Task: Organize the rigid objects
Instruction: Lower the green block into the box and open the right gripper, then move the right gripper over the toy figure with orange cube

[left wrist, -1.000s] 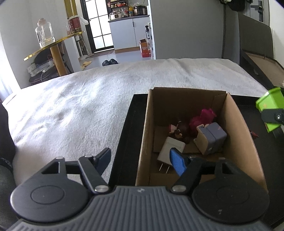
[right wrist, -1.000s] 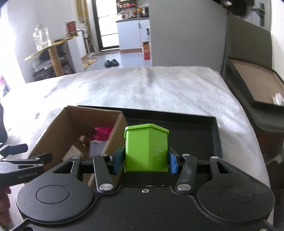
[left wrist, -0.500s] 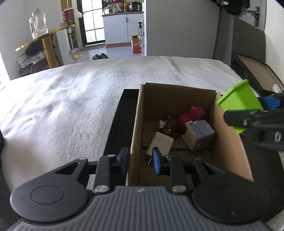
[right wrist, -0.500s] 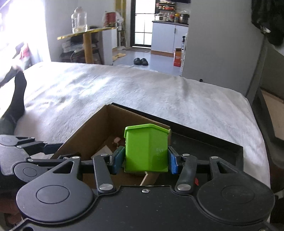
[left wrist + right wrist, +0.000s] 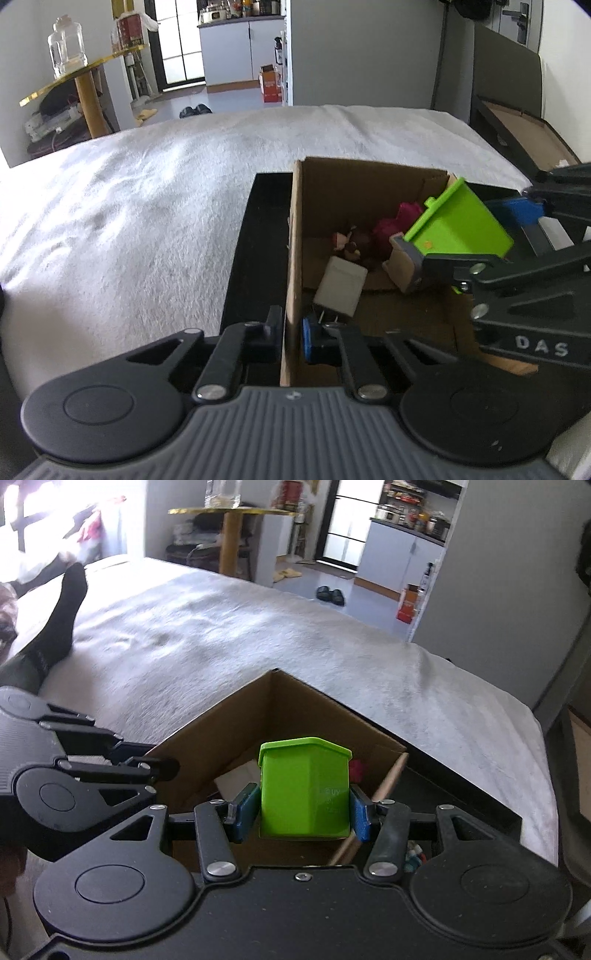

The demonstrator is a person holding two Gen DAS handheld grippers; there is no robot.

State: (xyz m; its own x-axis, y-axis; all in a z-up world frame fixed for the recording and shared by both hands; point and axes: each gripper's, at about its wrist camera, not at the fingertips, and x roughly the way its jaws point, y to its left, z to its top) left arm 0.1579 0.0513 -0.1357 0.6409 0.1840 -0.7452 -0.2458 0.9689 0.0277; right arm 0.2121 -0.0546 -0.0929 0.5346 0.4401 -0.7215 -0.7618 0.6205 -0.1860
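While the cardboard box (image 5: 295, 258) already holds a white plug (image 5: 341, 290), a grey block (image 5: 402, 267) and pink toys (image 5: 388, 232), the right gripper (image 5: 303, 812) fingers pinch the green container (image 5: 304, 790) above its opening, unreleased, and the left gripper (image 5: 290, 338) fingers clamp the box's near wall, steadying it.

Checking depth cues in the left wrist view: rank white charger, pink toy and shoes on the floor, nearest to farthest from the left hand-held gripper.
1. White charger: in the box, just past the left hand-held gripper, which is shut on the box wall.
2. Pink toy: deeper in the box, towards its far right corner.
3. Shoes: on the floor beyond the bed, far off.
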